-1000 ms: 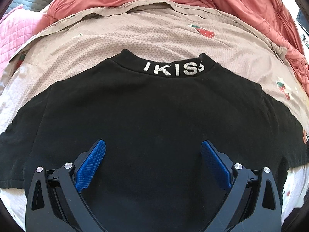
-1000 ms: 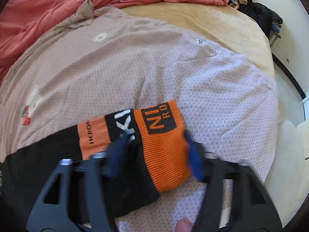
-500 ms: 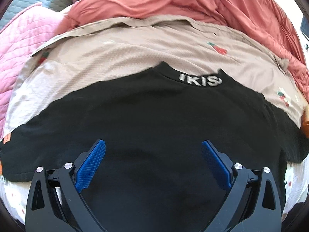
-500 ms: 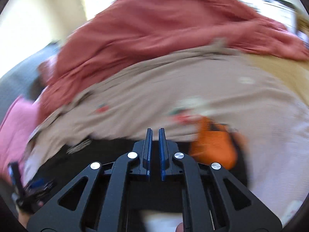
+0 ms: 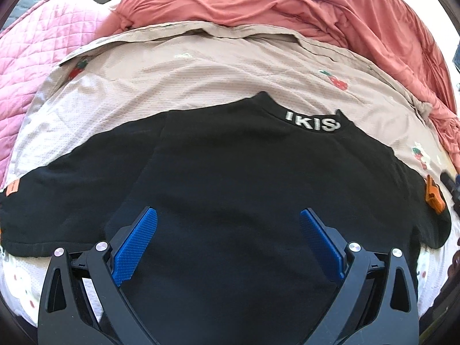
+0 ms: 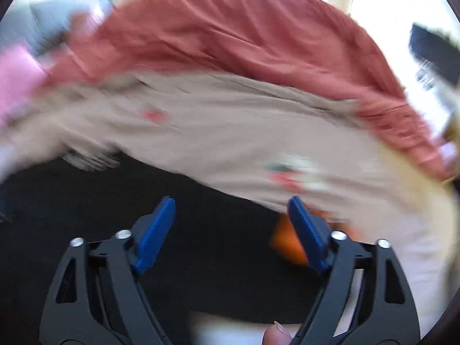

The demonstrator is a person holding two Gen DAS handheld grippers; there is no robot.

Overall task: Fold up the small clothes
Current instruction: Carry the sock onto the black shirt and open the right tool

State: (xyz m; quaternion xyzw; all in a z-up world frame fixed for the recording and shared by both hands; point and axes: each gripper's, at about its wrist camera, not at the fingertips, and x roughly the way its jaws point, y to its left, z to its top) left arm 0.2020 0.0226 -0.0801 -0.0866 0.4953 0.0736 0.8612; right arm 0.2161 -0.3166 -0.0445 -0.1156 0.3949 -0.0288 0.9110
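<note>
The black shirt (image 5: 230, 178) lies flat on a beige strawberry-print sheet (image 5: 201, 77), with a crumpled red blanket (image 5: 273, 3) and a pink quilt (image 5: 43, 34) behind it; its collar reads "IKIS". The left gripper (image 5: 228, 244) hangs spread and empty above the shirt. The right gripper (image 6: 230, 230) has just been opening, nothing between its fingers, beside the orange cuff (image 6: 287, 241).

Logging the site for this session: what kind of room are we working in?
Most likely a bedroom, working on a bed: the black shirt lies spread on a beige strawberry-print bedsheet, with a rumpled red duvet behind it and a pink quilted blanket at the side.
</note>
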